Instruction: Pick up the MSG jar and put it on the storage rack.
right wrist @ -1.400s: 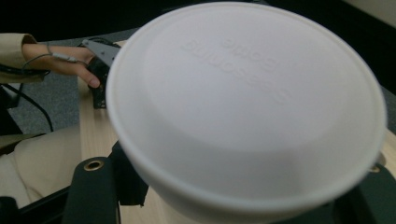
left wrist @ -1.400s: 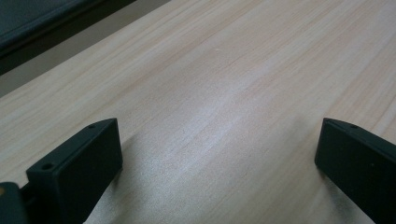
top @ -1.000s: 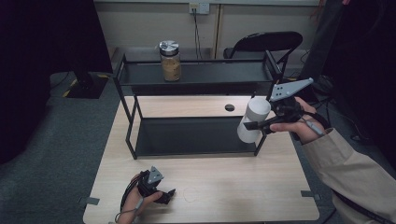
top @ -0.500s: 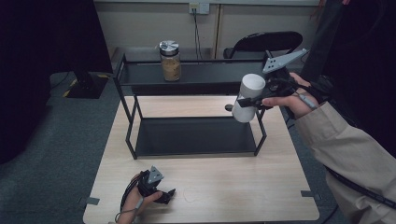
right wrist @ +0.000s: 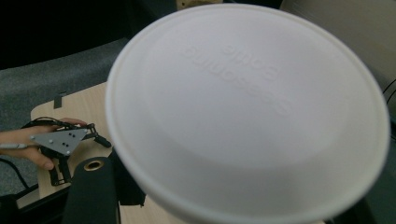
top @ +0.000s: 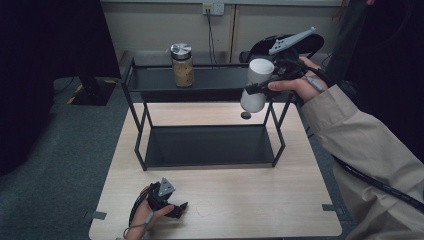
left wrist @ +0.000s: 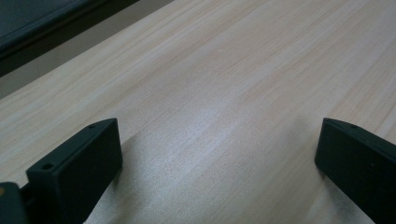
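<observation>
Wooden counter (top: 300, 200) is carrying a black two-level rack (top: 205, 145), w/ a glass jar (top: 182, 65) standing on its top shelf. Right claw (top: 256, 89) is clenching a white bottle (top: 256, 85), lifting it beside the rack's right end, top-shelf height. Left claw (top: 177, 209) is resting on counter's near edge, released, nothing btwn jaws.

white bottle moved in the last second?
Yes. In the high view the white bottle, held by the right tool, has risen from beside the black rack's lower shelf to its top shelf, nearer the glass jar.
</observation>
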